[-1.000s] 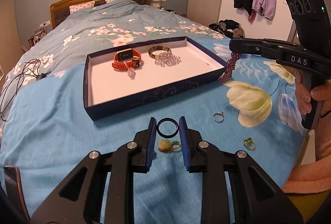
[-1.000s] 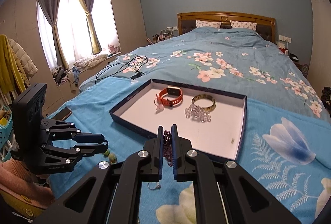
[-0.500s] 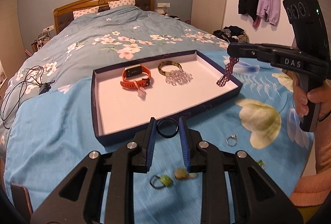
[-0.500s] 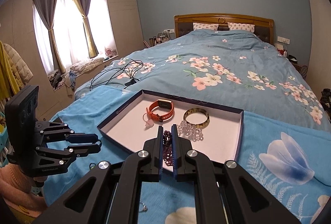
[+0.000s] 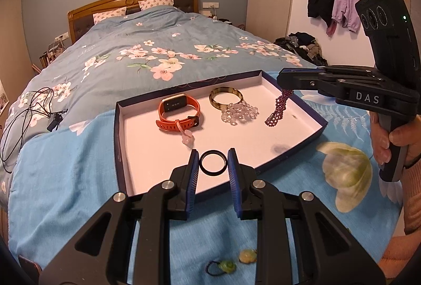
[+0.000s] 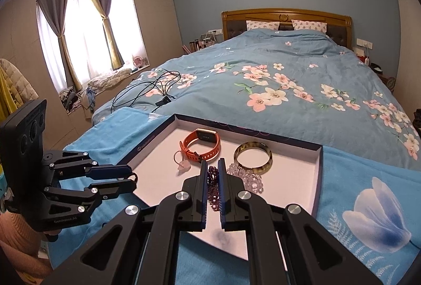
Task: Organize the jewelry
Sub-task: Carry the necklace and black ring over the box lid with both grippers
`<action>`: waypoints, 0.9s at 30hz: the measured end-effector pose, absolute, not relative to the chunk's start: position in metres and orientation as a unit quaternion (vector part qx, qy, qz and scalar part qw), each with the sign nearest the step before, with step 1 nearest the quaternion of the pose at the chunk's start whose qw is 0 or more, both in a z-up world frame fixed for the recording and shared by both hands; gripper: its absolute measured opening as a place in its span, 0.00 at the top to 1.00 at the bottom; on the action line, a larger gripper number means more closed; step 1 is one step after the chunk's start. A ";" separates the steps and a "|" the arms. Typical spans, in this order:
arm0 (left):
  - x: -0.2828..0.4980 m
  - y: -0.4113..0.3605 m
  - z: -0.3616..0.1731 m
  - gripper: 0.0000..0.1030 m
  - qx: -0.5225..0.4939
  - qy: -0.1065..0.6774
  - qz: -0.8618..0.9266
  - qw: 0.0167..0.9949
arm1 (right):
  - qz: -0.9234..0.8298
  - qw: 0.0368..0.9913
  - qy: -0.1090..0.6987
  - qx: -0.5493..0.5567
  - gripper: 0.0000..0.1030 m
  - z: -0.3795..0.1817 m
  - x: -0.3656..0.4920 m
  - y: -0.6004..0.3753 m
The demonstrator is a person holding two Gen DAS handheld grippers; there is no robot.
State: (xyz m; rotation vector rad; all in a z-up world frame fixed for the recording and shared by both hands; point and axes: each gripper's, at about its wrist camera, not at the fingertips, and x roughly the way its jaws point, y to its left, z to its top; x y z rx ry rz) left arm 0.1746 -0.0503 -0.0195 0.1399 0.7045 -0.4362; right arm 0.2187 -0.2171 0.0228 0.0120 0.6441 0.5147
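Counting tray jewelry — two bracelets

Blue floral bed, box tray, cables, two pendants

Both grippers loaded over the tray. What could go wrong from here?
1. The black ring is pinched only at its edges by the left gripper; it may twist out.
2. The purple bracelet dangles from the right gripper close to the clear beads; it may land on them and tangle.
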 end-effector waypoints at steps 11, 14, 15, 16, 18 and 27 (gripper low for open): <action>0.203 -0.056 -0.034 0.78 0.066 0.362 -0.204 0.907 | 0.252 0.909 0.332 0.013 0.94 0.011 0.246 -0.207; 0.211 -0.057 -0.038 0.78 0.064 0.369 -0.202 0.905 | 0.252 0.907 0.337 0.013 0.94 0.008 0.251 -0.204; 0.213 -0.057 -0.039 0.78 0.064 0.371 -0.201 0.905 | 0.253 0.906 0.338 0.013 0.94 0.008 0.253 -0.203; 0.216 -0.058 -0.040 0.78 0.063 0.373 -0.200 0.904 | 0.254 0.905 0.340 0.015 0.94 0.007 0.255 -0.202; 0.220 -0.058 -0.042 0.78 0.065 0.376 -0.197 0.903 | 0.254 0.905 0.341 0.017 0.94 0.006 0.259 -0.200; 0.235 -0.061 -0.050 0.78 0.065 0.389 -0.191 0.899 | 0.251 0.901 0.354 0.022 0.94 -0.004 0.269 -0.198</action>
